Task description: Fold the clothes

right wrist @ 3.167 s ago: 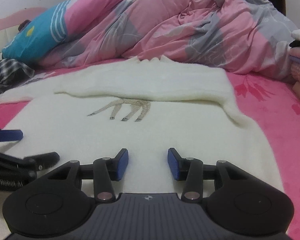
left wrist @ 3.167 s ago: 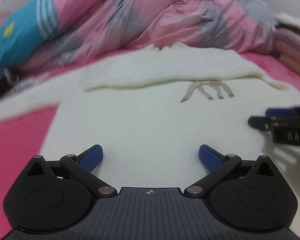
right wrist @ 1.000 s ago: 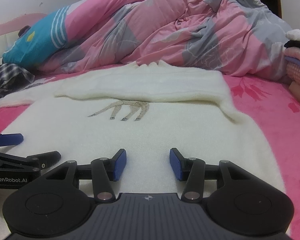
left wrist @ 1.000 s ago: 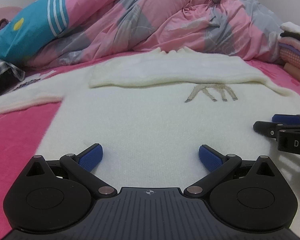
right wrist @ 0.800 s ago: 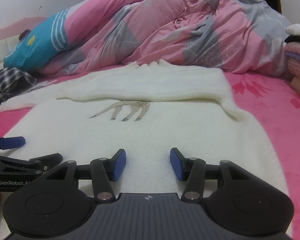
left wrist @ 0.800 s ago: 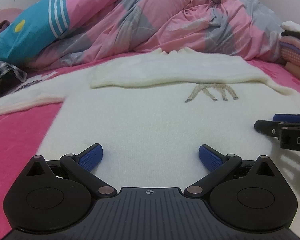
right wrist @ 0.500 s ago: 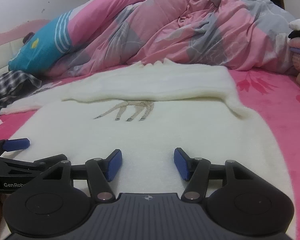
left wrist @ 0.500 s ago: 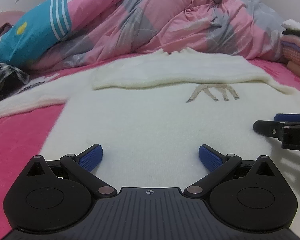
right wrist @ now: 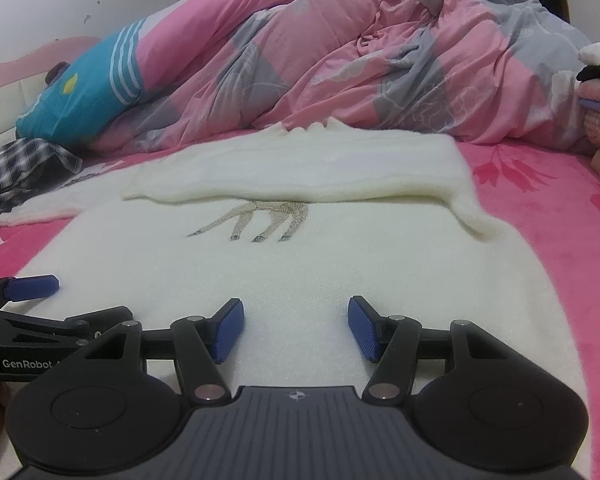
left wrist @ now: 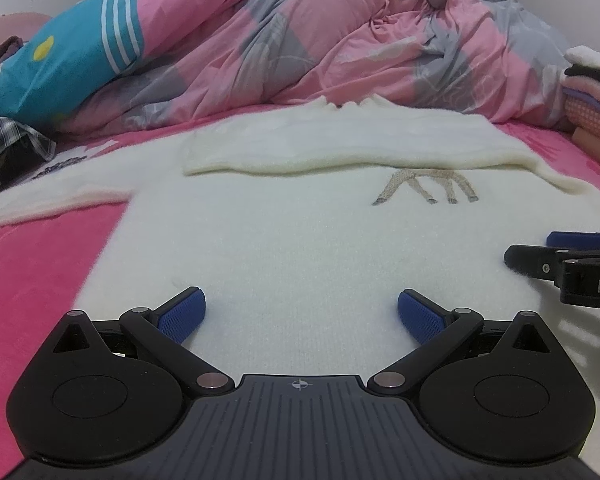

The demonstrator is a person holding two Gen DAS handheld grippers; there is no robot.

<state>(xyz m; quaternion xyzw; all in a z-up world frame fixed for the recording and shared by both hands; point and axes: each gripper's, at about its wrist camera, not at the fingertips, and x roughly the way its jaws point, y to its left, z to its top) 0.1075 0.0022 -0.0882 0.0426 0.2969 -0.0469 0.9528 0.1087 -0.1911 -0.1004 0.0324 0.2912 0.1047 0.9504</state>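
Sweater: your cream sweater (left wrist: 300, 240) lies flat on the pink bed (left wrist: 32, 264), filling the middle of both views, with its far part already folded back toward you into a thick band at 12 o'clock, just above the small stitched animal (right wrist: 256, 222).

Left claw: your left claw (left wrist: 299, 314) hovers low over the near hem with its blue pads wide apart – nothing between them but the knit below, and no grip on it.

Right claw: your right claw (right wrist: 296, 330) sits beside it at the same hem, its jaws parted; they have just been opening a little further, and the gap between the pads holds no pinched cloth.

What changed: compared with a second ago the right pads stand visibly wider, while both claws hang in much the same spot over the hem. The sweater itself looks unmoved.

What it means: I read this as the set-up for a hem grab – both claws ready, neither clamped, so the next fold has not begun.

Surroundings: a pink and grey quilt (right wrist: 340, 72) is heaped at 12 o'clock beyond the sweater, a plaid garment (right wrist: 16, 168) lies at 9 o'clock, and stacked folded clothes (left wrist: 592, 96) sit at 3 o'clock.
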